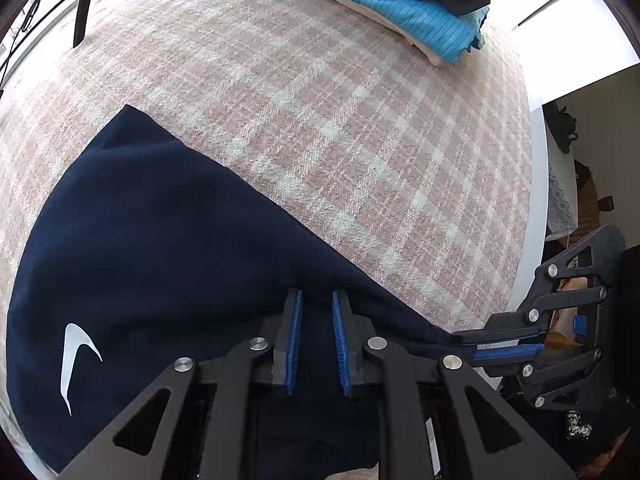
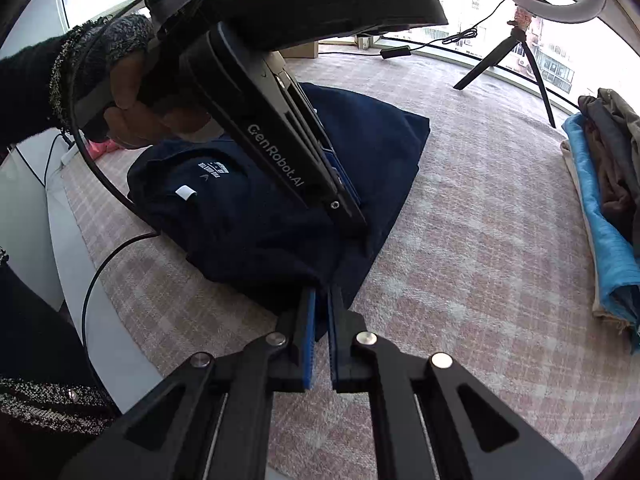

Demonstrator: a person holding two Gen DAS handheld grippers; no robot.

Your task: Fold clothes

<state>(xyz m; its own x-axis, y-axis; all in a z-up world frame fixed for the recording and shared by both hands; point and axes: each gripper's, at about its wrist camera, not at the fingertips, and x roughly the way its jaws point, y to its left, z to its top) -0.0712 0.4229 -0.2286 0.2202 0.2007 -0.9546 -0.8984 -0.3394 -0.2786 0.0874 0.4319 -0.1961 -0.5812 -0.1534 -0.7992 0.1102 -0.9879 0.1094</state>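
- Shirt (image 1: pixel 160 248) fills the left wrist view: one navy garment, white swoosh showing, flat on the pink plaid cloth (image 1: pixel 320 120) over the table.
- Left gripper (image 1: pixel 316 300) sits low on it, fingers parted a little, fabric running between them; whether they pinch it, I cannot tell.
- Right gripper (image 1: pixel 480 344) comes in from the side, fingers closed on the shirt's near corner.
- One pile (image 1: pixel 400 0) of folded clothes waits at the far edge.
- Right wrist view: right gripper (image 2: pixel 322 292) clamps that corner, left gripper (image 2: pixel 344 204) presses on the half-folded shirt (image 2: pixel 248 216).
- Best play, I'd say: keep the corner taut, hold the fold line down, carry the edge across evenly.
- One tripod (image 2: pixel 516 56) stands beyond.
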